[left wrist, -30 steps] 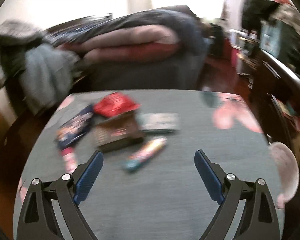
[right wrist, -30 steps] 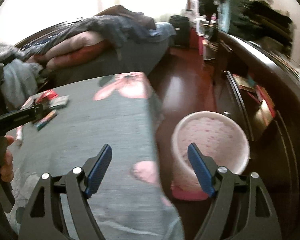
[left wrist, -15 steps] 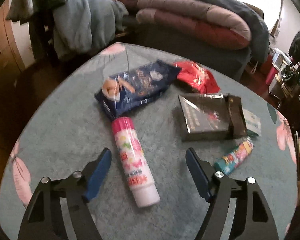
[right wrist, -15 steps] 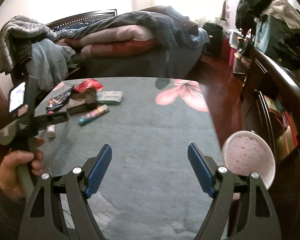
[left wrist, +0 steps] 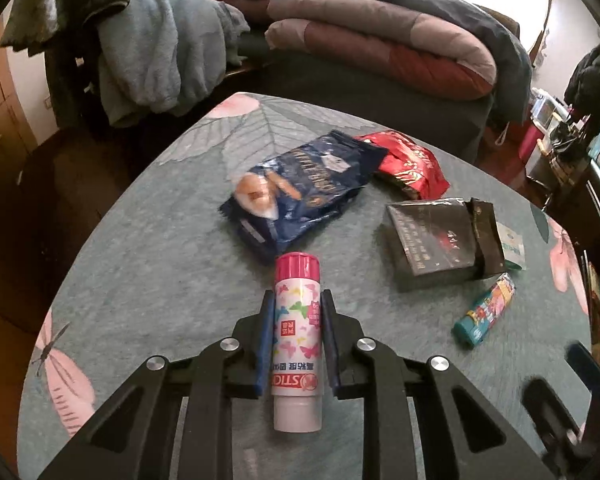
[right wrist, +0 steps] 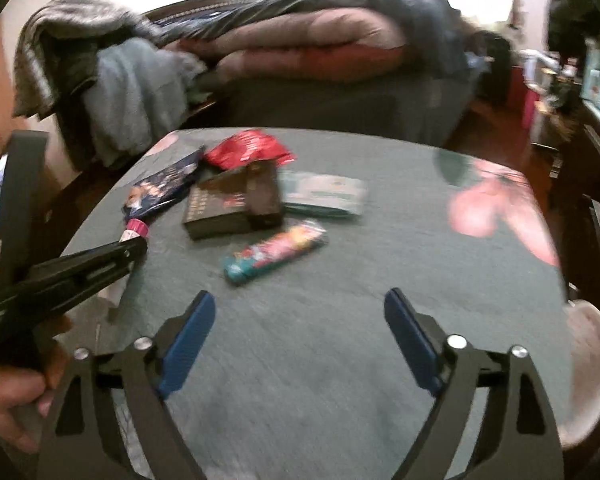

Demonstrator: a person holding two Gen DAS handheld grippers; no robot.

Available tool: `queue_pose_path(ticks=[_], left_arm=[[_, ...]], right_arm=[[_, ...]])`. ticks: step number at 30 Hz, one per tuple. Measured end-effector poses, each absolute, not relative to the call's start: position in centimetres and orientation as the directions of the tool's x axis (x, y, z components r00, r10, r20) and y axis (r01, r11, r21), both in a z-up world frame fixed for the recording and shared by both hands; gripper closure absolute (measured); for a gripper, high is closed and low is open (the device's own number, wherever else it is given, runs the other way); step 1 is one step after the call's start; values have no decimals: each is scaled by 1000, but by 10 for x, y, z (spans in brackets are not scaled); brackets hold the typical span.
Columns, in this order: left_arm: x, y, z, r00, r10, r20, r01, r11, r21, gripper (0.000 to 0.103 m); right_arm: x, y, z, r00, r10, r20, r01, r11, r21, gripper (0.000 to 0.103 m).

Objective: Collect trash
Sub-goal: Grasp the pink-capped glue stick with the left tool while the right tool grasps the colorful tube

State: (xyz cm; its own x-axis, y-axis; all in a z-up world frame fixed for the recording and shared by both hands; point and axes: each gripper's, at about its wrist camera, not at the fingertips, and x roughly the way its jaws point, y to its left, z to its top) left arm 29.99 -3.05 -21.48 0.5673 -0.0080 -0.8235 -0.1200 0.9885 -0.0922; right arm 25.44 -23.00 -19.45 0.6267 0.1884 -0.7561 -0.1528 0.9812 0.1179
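My left gripper [left wrist: 296,300] is shut on a white glue stick [left wrist: 297,332] with a pink cap and butterfly print, on the grey-green tablecloth [left wrist: 160,264]. Beyond it lie a dark blue snack bag [left wrist: 300,188], a red wrapper [left wrist: 408,164], a black box [left wrist: 440,240], a teal candy tube [left wrist: 486,310] and a pale packet [left wrist: 510,244]. My right gripper [right wrist: 300,312] is open and empty above the table's near part; the candy tube [right wrist: 276,250] lies ahead of it. The left gripper [right wrist: 80,268] shows at the left in the right wrist view.
A pink bin [right wrist: 588,368] stands off the table's right edge. A bed with folded quilts [left wrist: 380,40] is behind the table. Clothes hang over a chair [left wrist: 140,40] at the back left. Dark furniture [right wrist: 596,168] lines the right side.
My left gripper has moved forward and closed on the glue stick. My right gripper has moved nearer to the trash, still open.
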Motion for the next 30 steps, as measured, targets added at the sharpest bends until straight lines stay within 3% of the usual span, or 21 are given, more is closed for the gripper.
queue_pose_path(ticks=[3,15,17,19,30], left_arm=[[294,-18,-213,567,-22,-823,-121,987,-109,81],[289,-2,-205,585,-52,-810,-113,983,-145,81],[290,-1,-206,585,-55,-809,-112,983,-148,81],[289,-1,-205,585,-55,-809,-113,982,-149,81],[281,-8,-191,609,-53,-791,-95,986,-140,81]], right_arm=[[273,-221,-205,599,233,-766,-228,967,116,5],[310,-200,-227,542,231,-808,-366,930,20,4],[311,-197,-227,541,235,-808,-382,924,14,9],[312,-195,-225,547,242,-801,-393,920,10,21],[276,-217,-213,572,261,-778,-336,939,68,21]])
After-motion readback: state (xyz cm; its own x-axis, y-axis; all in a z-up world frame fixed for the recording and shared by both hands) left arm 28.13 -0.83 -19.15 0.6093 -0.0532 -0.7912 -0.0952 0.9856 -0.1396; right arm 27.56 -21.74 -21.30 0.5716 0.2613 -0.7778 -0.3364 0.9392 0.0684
